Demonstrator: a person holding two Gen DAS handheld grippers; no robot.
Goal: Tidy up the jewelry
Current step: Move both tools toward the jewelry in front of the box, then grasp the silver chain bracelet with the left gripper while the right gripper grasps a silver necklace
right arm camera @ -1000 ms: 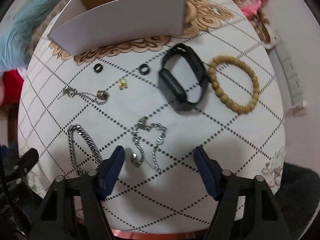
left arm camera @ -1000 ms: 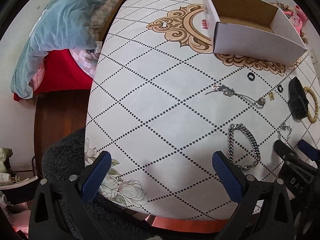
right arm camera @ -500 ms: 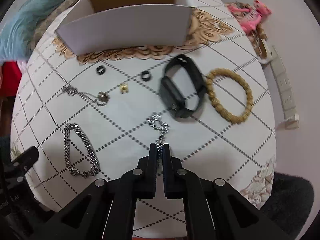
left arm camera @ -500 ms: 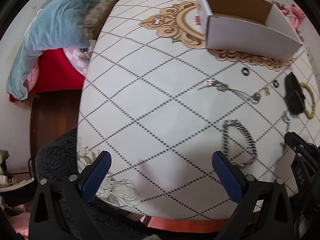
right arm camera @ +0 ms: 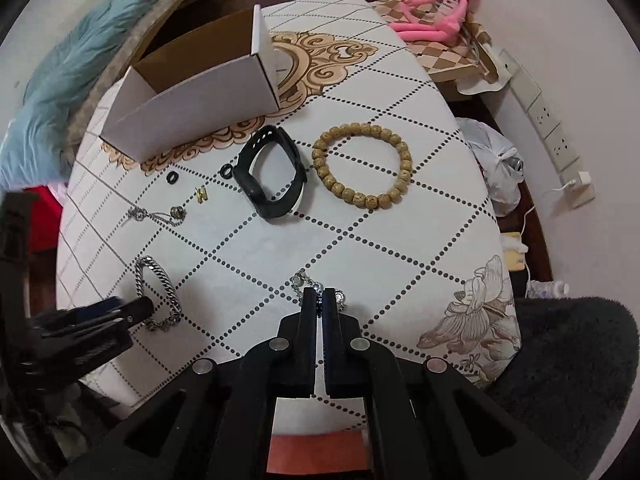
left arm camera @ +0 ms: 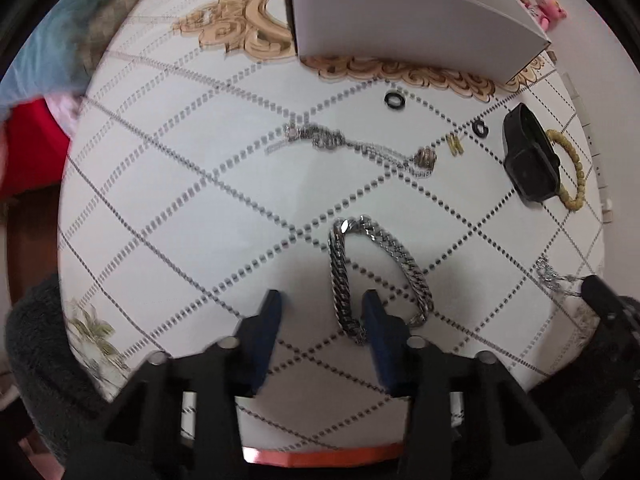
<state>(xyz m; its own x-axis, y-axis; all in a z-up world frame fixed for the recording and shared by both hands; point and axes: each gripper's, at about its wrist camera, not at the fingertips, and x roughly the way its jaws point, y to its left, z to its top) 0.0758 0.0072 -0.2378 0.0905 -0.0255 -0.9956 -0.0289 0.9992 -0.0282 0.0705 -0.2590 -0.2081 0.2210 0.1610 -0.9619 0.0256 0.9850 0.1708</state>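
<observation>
My left gripper is open, its jaws about the near left side of a heavy silver chain bracelet lying on the table. My right gripper is shut on a thin silver crystal bracelet, which hangs from the jaws just above the cloth; it also shows in the left wrist view. The open white cardboard box stands at the far side. Between lie a thin silver necklace, two black rings, a gold clasp, a black wristband and a wooden bead bracelet.
The round table has a white diamond-patterned cloth. A pink plush toy and power strips are beyond its right edge. A blue blanket lies on the left. A dark fuzzy seat is at the near right.
My right gripper shut on the thin crystal bracelet and lifted it back toward the near edge. My left gripper moved right to the heavy chain bracelet and narrowed its jaws.
</observation>
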